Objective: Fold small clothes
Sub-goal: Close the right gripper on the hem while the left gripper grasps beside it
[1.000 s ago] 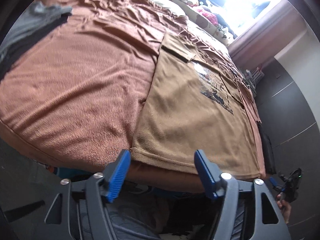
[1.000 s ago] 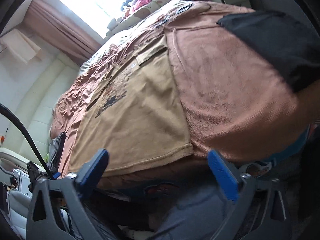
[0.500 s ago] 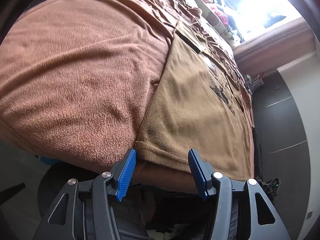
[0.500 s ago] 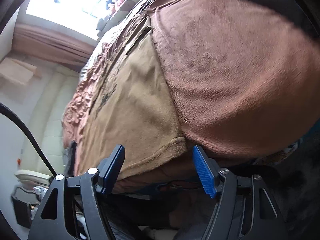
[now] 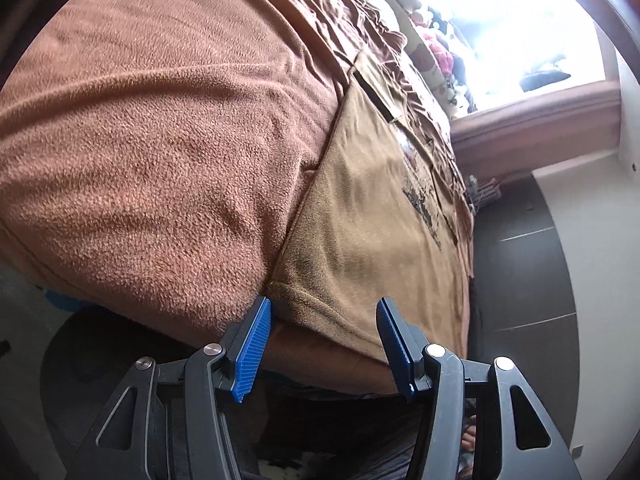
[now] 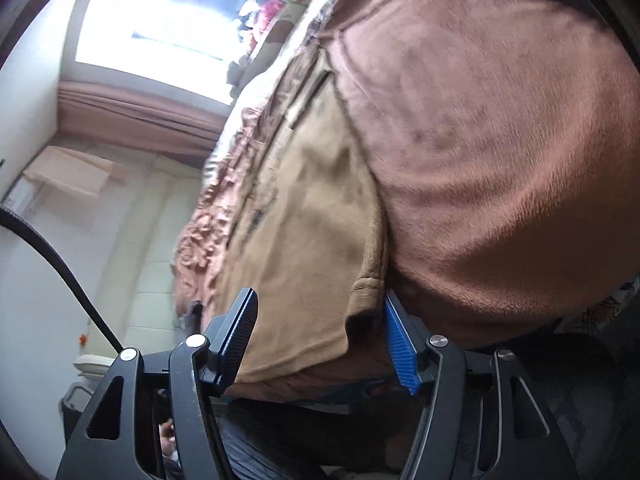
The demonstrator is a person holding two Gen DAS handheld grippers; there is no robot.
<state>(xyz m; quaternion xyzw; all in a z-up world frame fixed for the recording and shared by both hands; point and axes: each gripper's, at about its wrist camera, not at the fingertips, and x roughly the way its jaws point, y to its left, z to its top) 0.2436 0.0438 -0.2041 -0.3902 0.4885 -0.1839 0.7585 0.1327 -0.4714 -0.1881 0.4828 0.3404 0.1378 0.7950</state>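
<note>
The tan shirt (image 5: 372, 216) lies spread flat on the brown blanket (image 5: 160, 140) at the bed's near edge, with no fold made yet. The left gripper (image 5: 322, 340) and right gripper (image 6: 320, 336) are both wide open, each straddling a near hem corner and holding nothing, so I judge the grasp and every fold remain.

The left wrist view sits low at the foot edge of the bed covered in a rust-brown fleece blanket (image 5: 152, 152), very close, facing along it toward the bright window (image 5: 500, 28). The right wrist view looks from the same edge, equally close, rolled the opposite way. Both share the flat tan printed T-shirt (image 5: 360, 220) (image 6: 304, 216), its near hem, the blanket (image 6: 500, 140) and the window (image 6: 168, 12).
</note>
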